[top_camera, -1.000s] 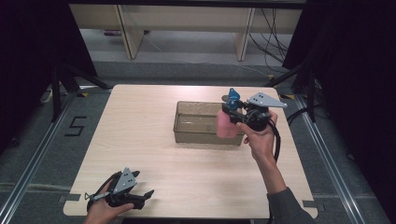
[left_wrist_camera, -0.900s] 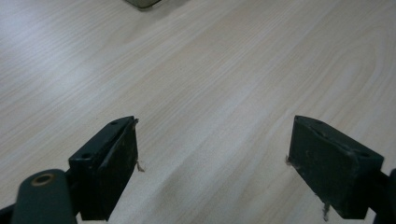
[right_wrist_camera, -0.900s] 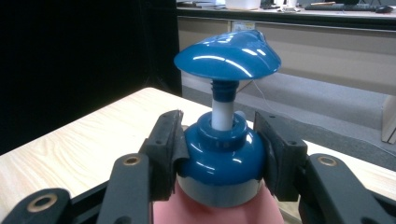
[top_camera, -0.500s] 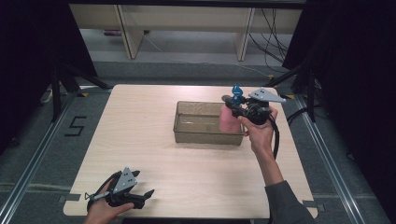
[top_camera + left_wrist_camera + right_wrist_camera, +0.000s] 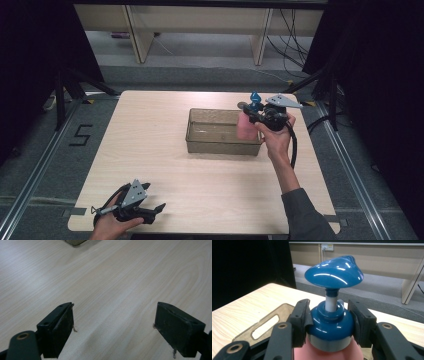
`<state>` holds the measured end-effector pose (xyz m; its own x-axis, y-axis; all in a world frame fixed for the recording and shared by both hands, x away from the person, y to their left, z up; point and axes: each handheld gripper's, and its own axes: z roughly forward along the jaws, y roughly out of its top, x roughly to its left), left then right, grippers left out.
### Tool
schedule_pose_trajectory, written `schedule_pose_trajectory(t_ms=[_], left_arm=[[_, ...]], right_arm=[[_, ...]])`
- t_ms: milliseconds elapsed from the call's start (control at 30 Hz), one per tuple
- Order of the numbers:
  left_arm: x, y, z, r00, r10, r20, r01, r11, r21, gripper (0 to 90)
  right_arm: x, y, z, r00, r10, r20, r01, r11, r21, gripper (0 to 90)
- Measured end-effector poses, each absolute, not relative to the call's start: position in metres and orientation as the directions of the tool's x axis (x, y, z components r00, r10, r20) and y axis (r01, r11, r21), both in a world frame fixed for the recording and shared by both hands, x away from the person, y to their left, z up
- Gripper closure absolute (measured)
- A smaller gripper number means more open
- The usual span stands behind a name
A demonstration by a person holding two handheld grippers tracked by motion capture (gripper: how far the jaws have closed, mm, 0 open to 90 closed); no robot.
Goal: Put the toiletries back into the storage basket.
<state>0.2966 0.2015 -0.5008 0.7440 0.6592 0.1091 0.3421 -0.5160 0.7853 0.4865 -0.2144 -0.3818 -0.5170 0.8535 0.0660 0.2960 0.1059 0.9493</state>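
Pump bottle [image 5: 246, 125] is clamped at its blue collar by the right claw [image 5: 254, 116] over the tub's [image 5: 220, 146] right end; the left claw [image 5: 159, 208] is held open, empty, at the bench's [image 5: 150, 135] near-left edge.

One marking is legible: the numeral "5" [image 5: 80, 135], applied in black to the grey floor left of the counter [image 5: 150, 150]. No other text is readable.

Even overhead light brightens the surface [image 5: 150, 150]; surroundings stay dark from nine to three o'clock, glare streaks the blue pump cap [image 5: 334, 271].
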Motion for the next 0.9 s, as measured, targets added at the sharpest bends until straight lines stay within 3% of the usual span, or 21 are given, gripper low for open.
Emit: schedule_pose_trajectory(t_ms=[300,400,500,700,900], left_arm=[[0.295,0.201,-0.502,0.741,0.665,0.093,0.349,-0.499,0.793,15.3],[0.296,0.2,-0.501,0.74,0.666,0.093,0.347,-0.496,0.796,15.4],[0.296,0.202,-0.501,0.743,0.661,0.106,0.346,-0.515,0.784,15.3],[0.294,0.2,-0.502,0.739,0.669,0.078,0.354,-0.485,0.8,15.3],[0.296,0.201,-0.501,0.739,0.665,0.108,0.34,-0.507,0.792,15.3]], right_arm=[[0.492,-0.217,-0.391,-0.503,0.863,0.051,0.304,0.122,0.945,53.5],[0.492,-0.215,-0.396,-0.488,0.868,0.09,0.351,0.101,0.931,53.5],[0.495,-0.217,-0.4,-0.499,0.865,0.05,0.322,0.131,0.938,53.5],[0.494,-0.215,-0.405,-0.495,0.866,0.063,0.34,0.126,0.932,53.5],[0.494,-0.214,-0.409,-0.5,0.865,0.05,0.342,0.144,0.929,53.5]])
